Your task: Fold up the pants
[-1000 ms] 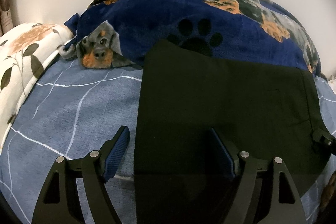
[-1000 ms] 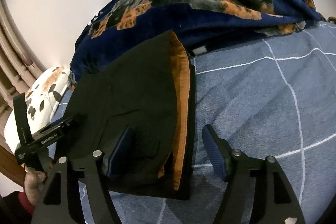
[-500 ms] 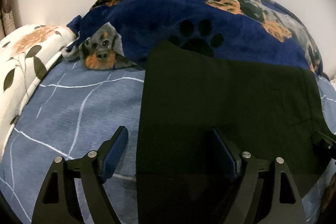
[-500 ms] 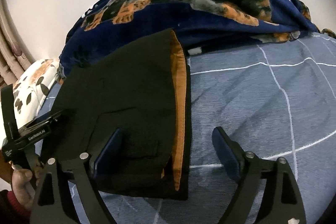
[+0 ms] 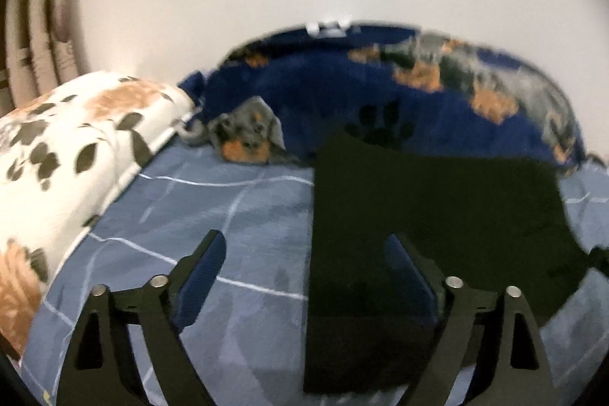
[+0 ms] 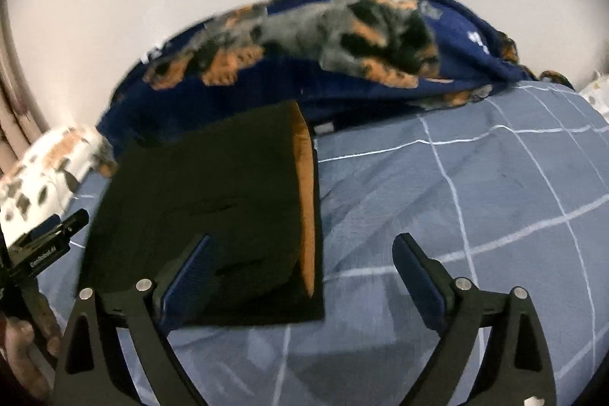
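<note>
The black pants (image 5: 430, 215) lie folded into a flat rectangle on the blue checked bed sheet (image 5: 213, 212). In the right wrist view the pants (image 6: 213, 200) show an orange lining strip (image 6: 306, 200) along their right edge. My left gripper (image 5: 304, 253) is open and empty, above the pants' left edge. My right gripper (image 6: 302, 257) is open and empty, above the pants' near right corner. The left gripper's body also shows in the right wrist view (image 6: 42, 246) at the far left.
A navy dog-print blanket (image 5: 380, 94) is heaped behind the pants against the white wall; it also shows in the right wrist view (image 6: 342, 56). A white floral pillow (image 5: 68, 147) lies at the left. Curtains (image 5: 34, 25) hang at the far left.
Both grippers have pulled back and up from the pants, which now look smaller and farther. Both stay open; the pants have not moved.
</note>
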{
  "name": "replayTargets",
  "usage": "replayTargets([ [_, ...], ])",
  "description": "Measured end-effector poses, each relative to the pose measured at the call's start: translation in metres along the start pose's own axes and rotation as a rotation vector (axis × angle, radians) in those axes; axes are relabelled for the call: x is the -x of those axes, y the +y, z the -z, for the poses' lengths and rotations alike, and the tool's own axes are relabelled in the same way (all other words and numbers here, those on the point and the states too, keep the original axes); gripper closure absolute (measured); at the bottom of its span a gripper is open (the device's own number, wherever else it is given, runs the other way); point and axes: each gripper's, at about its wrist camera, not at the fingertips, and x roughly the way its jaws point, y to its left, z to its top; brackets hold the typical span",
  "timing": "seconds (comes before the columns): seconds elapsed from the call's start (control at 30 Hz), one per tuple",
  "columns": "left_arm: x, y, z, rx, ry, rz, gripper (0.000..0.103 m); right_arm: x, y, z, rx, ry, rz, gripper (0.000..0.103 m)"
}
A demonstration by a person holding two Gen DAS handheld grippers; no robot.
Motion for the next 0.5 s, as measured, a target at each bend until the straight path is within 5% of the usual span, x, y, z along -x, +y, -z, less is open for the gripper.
replayTargets([
  [0.5,0.152,-0.021,-0.006,-0.087,-0.191,-0.008,0.0,0.11,0.016,0.029,0.004,-0.062,-0.098,0.007],
])
